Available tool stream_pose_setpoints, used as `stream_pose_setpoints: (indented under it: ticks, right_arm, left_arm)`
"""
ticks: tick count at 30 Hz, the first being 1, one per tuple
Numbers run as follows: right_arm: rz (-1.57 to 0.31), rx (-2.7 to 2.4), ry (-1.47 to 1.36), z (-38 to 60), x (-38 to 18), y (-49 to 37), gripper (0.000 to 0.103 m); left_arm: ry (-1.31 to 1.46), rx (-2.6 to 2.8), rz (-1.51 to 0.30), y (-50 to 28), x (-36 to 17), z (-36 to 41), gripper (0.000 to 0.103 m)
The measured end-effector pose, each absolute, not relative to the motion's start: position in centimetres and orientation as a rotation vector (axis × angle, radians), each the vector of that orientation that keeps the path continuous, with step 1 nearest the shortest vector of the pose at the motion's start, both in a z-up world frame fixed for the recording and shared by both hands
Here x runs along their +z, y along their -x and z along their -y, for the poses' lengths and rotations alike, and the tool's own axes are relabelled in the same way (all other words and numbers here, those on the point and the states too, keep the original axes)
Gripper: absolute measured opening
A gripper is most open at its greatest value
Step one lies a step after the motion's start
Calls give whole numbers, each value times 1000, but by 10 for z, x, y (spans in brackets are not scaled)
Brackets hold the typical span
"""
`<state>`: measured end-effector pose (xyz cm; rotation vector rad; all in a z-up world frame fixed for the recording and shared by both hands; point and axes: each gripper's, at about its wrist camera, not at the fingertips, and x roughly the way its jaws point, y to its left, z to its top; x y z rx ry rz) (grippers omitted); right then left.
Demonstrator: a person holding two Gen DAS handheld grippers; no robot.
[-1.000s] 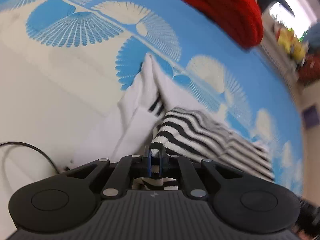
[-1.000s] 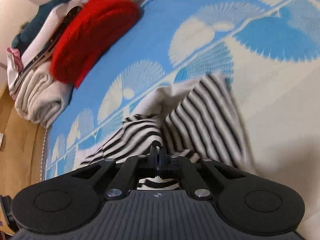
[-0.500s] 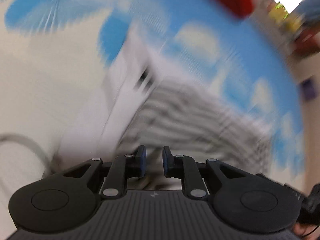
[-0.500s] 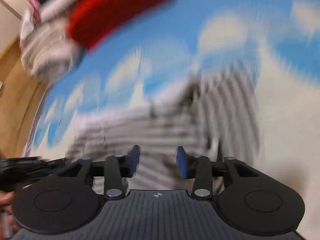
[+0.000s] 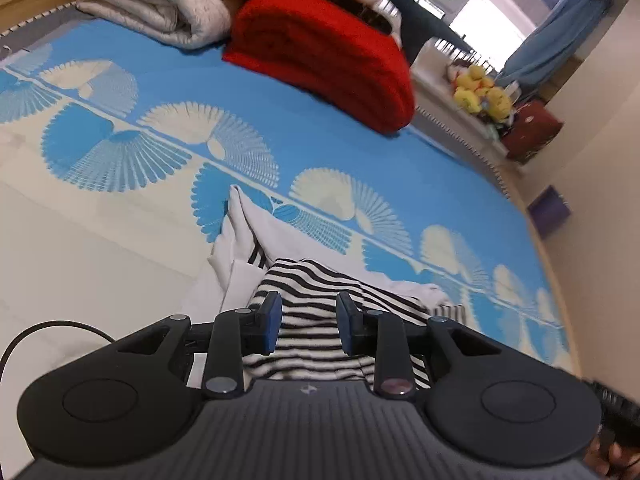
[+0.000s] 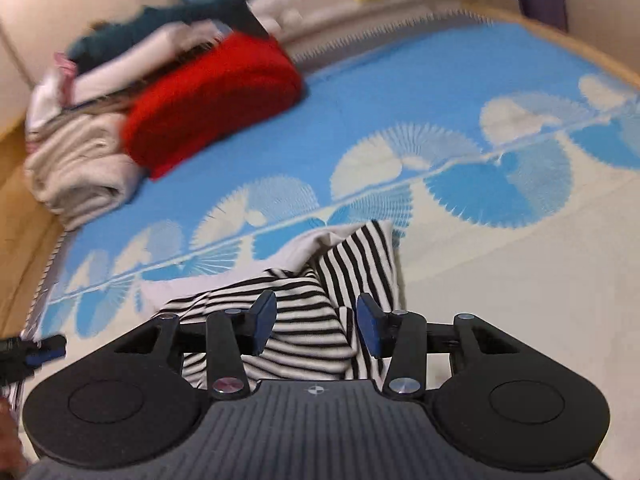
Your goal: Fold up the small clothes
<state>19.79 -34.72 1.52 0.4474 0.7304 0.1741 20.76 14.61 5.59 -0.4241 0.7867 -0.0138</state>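
A small black-and-white striped garment (image 5: 308, 300) with white parts lies folded over on the blue and cream patterned mat (image 5: 120, 216). In the left wrist view my left gripper (image 5: 308, 326) hovers above it, jaws opening, nothing pressed between the blue pads. The right wrist view shows the same garment (image 6: 304, 308) below my right gripper (image 6: 316, 326), whose jaws stand apart with no cloth held. A striped flap (image 6: 360, 256) lies toward the cream side, a white sleeve (image 5: 236, 232) pointing away.
A red folded blanket (image 5: 328, 56) and a beige rolled quilt (image 5: 160, 4) lie at the far end of the mat, with more bedding stacked behind. A yellow plush toy (image 5: 480, 96) sits on a ledge by the window. A black cable (image 5: 48, 328) loops at the left.
Both grippers let go of the striped garment, opened, and lifted away from it. The garment now lies on the mat, and more of the room has come into view.
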Motion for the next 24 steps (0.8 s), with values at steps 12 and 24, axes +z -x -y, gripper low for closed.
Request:
stream_pose_setpoints:
  ticks: [12, 24]
  right_arm:
    - [-736, 48, -510, 393, -57, -31, 53]
    - [-1030, 74, -579, 379, -137, -52, 67]
  left_arm:
    - [245, 17, -853, -62, -10, -138, 31]
    - [379, 157, -1088, -74, -66, -150, 75]
